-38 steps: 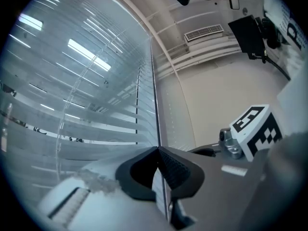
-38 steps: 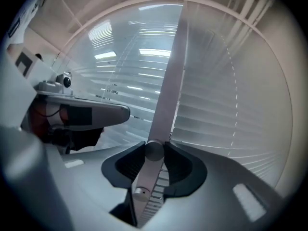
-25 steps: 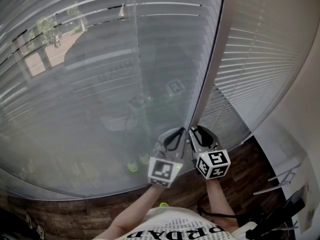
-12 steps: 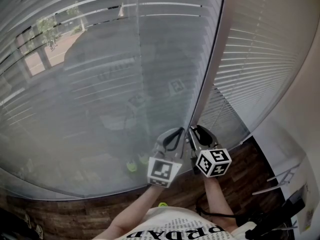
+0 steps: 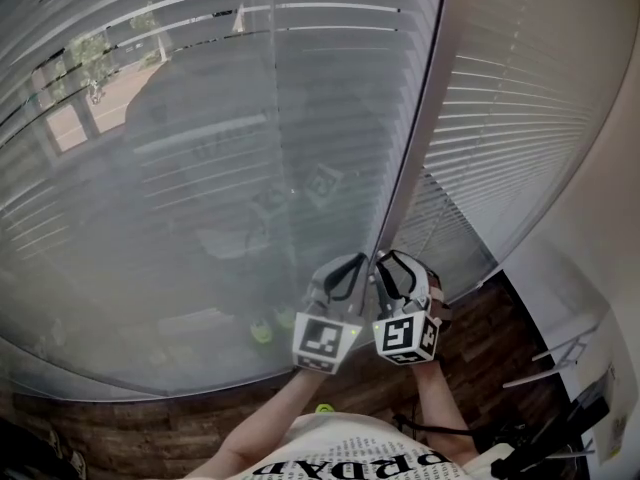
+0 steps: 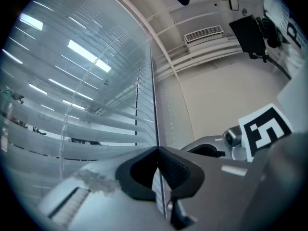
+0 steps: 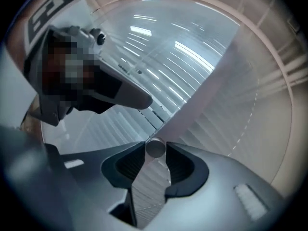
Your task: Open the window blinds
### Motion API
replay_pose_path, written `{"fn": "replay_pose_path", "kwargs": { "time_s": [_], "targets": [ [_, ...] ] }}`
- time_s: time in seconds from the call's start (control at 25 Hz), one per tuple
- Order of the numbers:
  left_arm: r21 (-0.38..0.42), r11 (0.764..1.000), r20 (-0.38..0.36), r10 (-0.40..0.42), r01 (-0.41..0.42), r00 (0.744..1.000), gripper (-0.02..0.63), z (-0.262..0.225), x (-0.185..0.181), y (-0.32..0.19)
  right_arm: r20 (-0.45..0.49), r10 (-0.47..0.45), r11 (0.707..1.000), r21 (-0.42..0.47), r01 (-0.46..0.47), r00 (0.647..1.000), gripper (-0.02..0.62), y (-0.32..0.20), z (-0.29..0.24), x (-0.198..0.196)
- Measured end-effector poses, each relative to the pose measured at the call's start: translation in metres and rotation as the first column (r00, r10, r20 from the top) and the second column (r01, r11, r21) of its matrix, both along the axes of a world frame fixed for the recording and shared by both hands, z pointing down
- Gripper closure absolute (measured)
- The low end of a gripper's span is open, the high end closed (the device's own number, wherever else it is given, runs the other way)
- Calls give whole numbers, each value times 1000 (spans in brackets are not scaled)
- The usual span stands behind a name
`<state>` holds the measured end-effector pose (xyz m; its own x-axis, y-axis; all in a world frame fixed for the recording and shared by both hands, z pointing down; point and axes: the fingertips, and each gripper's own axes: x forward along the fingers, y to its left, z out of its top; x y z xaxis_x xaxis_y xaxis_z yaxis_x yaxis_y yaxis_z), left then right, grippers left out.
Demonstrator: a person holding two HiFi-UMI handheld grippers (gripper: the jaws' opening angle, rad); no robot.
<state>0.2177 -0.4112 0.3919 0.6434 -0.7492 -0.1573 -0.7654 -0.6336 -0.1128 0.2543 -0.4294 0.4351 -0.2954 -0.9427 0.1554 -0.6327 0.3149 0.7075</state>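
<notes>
Two slatted blinds hang side by side, a wide left blind [image 5: 190, 168] and a narrower right blind [image 5: 520, 108]; their slats lie nearly flat and the street shows through. A thin wand [image 5: 399, 193] hangs down the grey post between them. My left gripper [image 5: 357, 262] is shut on the thin line of it [image 6: 154, 105], jaws meeting at the tips [image 6: 157, 149]. My right gripper [image 5: 384, 260] sits just beside it, shut on the wand's round lower end [image 7: 155, 147]. Both marker cubes face the head view.
Dark wooden floor [image 5: 470, 353] lies below the window, with a white ledge [image 5: 560, 288] at the right wall. Black cables and gear [image 5: 560, 433] sit at the lower right. The left gripper view shows a ceiling vent [image 6: 204, 33] overhead.
The right gripper has turned about the wand, its marker cube swinging left and down toward the left gripper. The left gripper has stayed put.
</notes>
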Motion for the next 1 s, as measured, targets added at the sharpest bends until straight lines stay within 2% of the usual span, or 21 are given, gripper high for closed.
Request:
{"fn": "replay_pose_path", "kwargs": {
  "time_s": [0.2,0.36,0.6,0.88,1.0],
  "targets": [
    [1,1000,0,8,-8,1000,612,0,4,1,-225,8,999,48,3,974,460,-5,4,-2],
    [-1,1000,-4,2,-2,1000,612,0,1,0,-282,17,997,82,7,959,471,-10,6,-4],
    [2,1000,-6,-13,13,1000,612,0,-4,-2,-265,29,996,91,-5,964,469,-9,2,-4],
    [1,1000,-9,-9,9,1000,612,0,-3,-2,-169,22,998,61,-12,985,468,-10,1,-4],
    [13,1000,-9,-8,8,1000,612,-1,-3,-2,-99,19,999,42,-15,995,468,-10,0,-3]
  ]
}}
